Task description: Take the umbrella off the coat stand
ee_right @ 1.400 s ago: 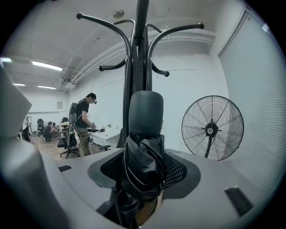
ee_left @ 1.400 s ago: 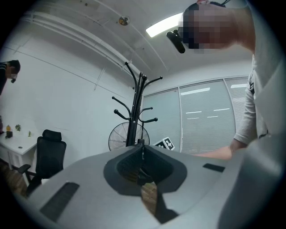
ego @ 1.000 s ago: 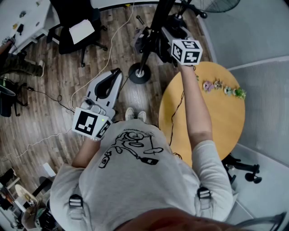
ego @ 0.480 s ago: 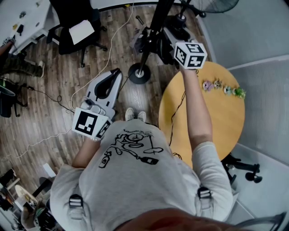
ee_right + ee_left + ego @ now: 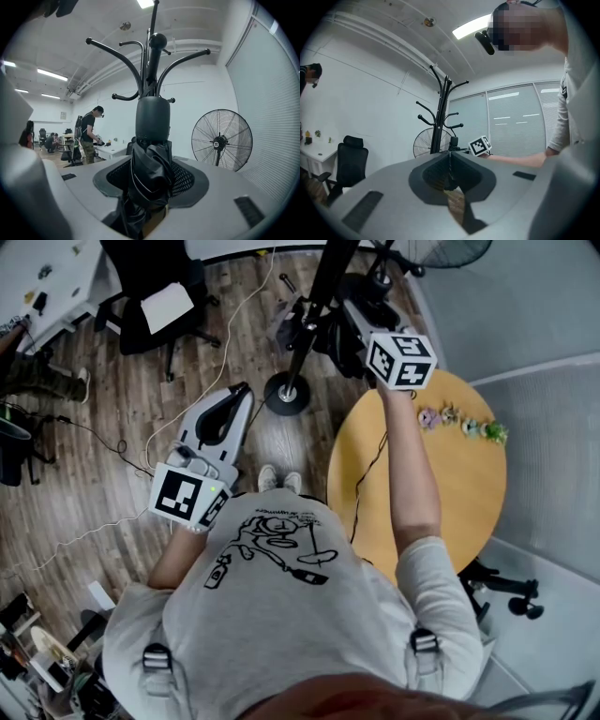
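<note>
The black coat stand (image 5: 151,56) rises straight ahead in the right gripper view, its curved hooks spread above. My right gripper (image 5: 151,187) is shut on the folded black umbrella (image 5: 151,154), which stands upright between the jaws with its rounded handle on top. In the head view my right gripper (image 5: 311,326) reaches up against the stand's pole (image 5: 319,287), and the umbrella is mostly hidden there. Lower at the left, my left gripper (image 5: 239,395) is shut on nothing. The left gripper view shows that gripper (image 5: 449,163) facing the coat stand (image 5: 442,117).
A round yellow table (image 5: 441,493) with small figurines (image 5: 461,424) stands at the right. The stand's round base (image 5: 286,395) rests on the wood floor among cables. A floor fan (image 5: 221,139) stands behind the stand and an office chair (image 5: 155,296) at the far left. People work at desks (image 5: 89,133).
My right gripper has risen a little with the umbrella and shifted slightly right in the head view. The left gripper has stayed still.
</note>
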The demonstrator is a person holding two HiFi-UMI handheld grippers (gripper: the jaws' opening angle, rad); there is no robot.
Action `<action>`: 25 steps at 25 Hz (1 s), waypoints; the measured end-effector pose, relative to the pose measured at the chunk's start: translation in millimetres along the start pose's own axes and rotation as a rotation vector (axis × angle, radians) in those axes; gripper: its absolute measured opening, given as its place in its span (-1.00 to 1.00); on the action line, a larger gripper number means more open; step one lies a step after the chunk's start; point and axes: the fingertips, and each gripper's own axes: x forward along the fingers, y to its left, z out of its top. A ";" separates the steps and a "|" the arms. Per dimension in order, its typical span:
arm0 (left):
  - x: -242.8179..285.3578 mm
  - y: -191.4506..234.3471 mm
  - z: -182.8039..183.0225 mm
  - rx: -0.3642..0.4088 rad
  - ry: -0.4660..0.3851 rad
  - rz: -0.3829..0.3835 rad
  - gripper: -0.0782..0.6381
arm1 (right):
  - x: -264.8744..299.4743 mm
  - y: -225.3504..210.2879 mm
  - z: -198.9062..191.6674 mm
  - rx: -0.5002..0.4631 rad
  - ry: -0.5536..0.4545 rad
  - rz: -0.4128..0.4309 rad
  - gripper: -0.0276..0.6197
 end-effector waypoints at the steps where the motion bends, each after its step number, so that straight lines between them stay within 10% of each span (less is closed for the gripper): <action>1: 0.1 -0.2 -0.2 0.000 0.001 0.000 -0.73 | -2.3 -0.3 2.1 -0.001 -0.002 -0.001 -0.20; 25: 3.8 -5.8 7.0 0.020 -0.009 -0.015 -0.73 | -43.1 -2.4 34.0 0.004 -0.065 -0.027 -0.20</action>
